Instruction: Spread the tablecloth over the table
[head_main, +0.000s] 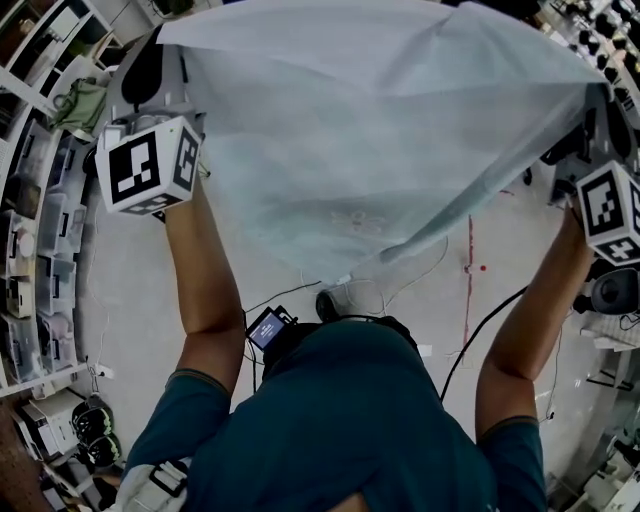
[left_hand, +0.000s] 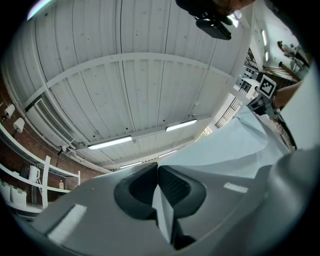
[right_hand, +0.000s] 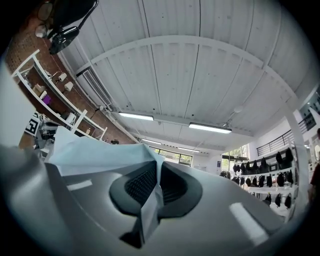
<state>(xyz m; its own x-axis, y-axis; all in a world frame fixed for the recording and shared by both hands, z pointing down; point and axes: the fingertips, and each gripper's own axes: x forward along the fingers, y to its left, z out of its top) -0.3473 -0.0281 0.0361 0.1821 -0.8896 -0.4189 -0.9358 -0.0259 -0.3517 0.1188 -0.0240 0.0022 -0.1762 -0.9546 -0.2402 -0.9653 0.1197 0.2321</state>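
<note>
Tablecloth (head_main: 380, 130) thin, pale, creased | left tongs (left_hand: 159, 186) clamped | right tongs (right_hand: 155, 187) clamped

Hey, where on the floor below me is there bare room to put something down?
Barest: the floor strip between the shelves and your left arm. Under the raised tablecloth, cables cross the floor. The right edge is crowded with equipment.

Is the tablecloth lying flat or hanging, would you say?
Hanging: the tablecloth sags between the left gripper and right gripper, each pinching an edge.
</note>
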